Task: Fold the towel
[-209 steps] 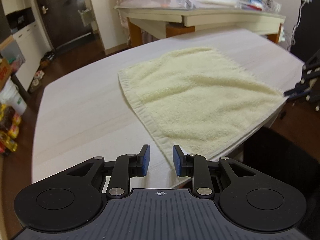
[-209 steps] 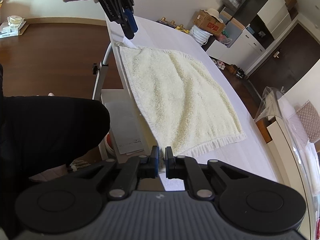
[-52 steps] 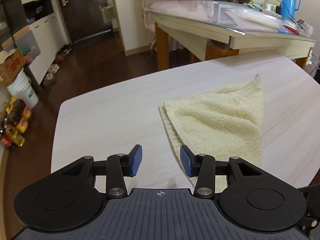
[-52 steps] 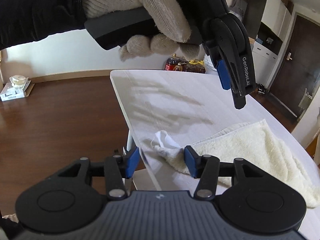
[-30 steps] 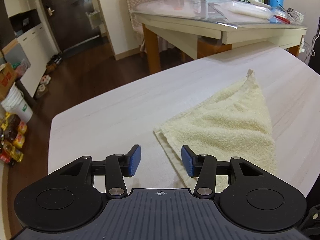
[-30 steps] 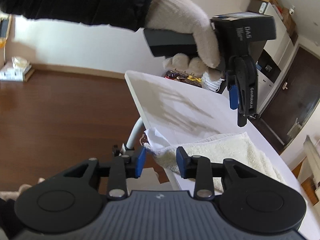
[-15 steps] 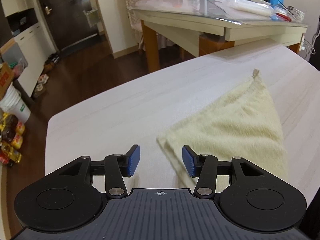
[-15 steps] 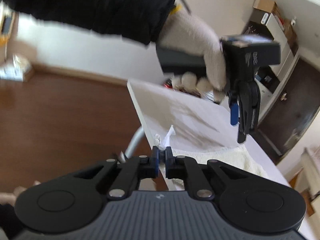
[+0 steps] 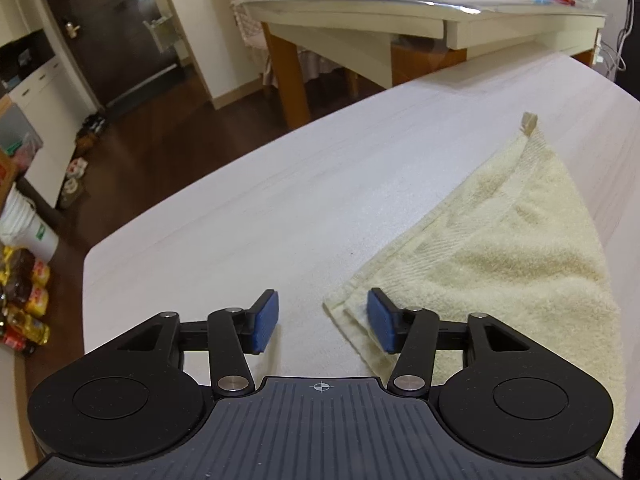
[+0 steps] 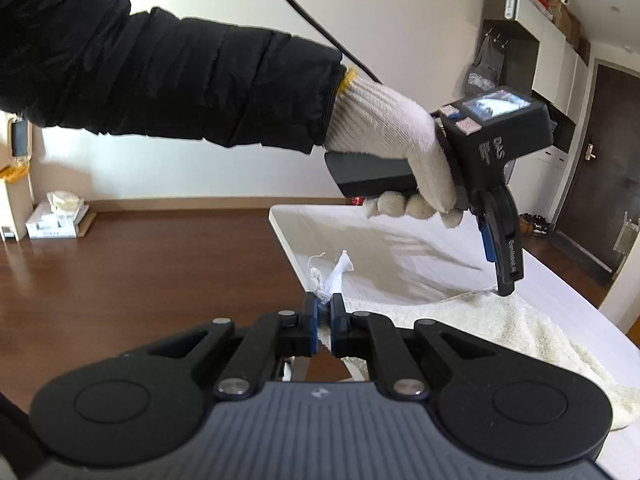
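Left hand-held gripper is hovering over the white tabletop with its blue pads apart. Its jaws have just been opening further, and nothing is pressed between them. One pad is sitting above the towel's folded edge; the other is over bare surface just beside that edge.

Right hand-held gripper is clamped together on a corner of the towel, with the white care label and a loose thread standing up above its pads. This corner is being held at the near edge of the tabletop, above the brown wooden floor.

Pale yellow terry cloth is lying folded into a triangle on the tabletop, its far tip pointing toward the wooden dining table beyond.

In the right wrist view, a white knit-gloved hand with a black sleeve is gripping the left unit's handle, and that unit's fingers are pointing down, their tip against the towel's edge.
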Action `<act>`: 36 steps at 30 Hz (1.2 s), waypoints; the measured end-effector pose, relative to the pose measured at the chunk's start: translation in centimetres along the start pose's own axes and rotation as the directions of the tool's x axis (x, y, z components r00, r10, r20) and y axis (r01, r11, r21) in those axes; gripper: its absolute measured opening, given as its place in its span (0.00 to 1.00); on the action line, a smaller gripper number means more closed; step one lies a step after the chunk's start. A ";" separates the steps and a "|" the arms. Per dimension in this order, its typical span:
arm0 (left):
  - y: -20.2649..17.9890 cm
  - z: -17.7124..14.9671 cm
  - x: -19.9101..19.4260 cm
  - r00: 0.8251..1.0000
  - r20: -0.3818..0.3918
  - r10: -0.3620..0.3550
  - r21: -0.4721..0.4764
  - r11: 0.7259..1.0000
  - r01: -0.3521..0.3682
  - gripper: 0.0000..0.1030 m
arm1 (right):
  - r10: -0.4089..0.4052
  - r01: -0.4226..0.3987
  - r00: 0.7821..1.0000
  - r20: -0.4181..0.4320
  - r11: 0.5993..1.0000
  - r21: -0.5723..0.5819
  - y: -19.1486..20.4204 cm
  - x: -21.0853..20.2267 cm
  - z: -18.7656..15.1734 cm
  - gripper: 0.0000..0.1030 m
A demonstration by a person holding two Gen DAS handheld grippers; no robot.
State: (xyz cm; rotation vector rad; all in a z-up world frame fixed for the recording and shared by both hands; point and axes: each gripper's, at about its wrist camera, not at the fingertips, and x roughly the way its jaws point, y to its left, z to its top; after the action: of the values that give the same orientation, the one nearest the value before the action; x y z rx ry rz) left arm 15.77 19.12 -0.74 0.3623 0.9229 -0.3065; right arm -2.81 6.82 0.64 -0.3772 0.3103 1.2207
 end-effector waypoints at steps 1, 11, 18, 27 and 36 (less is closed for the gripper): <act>0.1 0.3 0.1 1.000 -0.015 -0.001 0.009 1.000 0.001 0.55 | 0.006 -0.006 1.000 0.021 1.000 0.024 -0.4 -0.5 0.3 0.06; 0.1 1.0 0.7 0.998 -0.057 -0.018 0.066 0.998 0.022 0.57 | 0.020 -0.048 0.985 0.172 0.986 0.162 -3.1 -2.8 2.3 0.06; 0.6 1.1 0.9 0.998 -0.058 -0.030 0.053 0.998 0.033 0.61 | -0.015 -0.030 0.979 0.202 0.976 0.215 -4.1 -4.7 1.2 0.06; 4.2 2.2 -0.6 0.994 0.066 -0.087 -0.170 0.981 0.097 0.43 | -0.189 0.087 0.956 0.223 0.912 0.400 -11.3 -7.9 -0.3 0.06; 3.4 3.0 -1.4 0.997 0.075 -0.003 -0.097 0.995 0.011 0.43 | -0.363 0.209 0.921 0.140 0.767 0.607 -19.1 -9.5 -4.4 0.06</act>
State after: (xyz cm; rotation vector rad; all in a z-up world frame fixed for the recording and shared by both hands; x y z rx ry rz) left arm 18.52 21.05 2.65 0.2560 0.8621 -0.2784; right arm 12.17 -8.81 2.96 0.2642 0.3755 0.7977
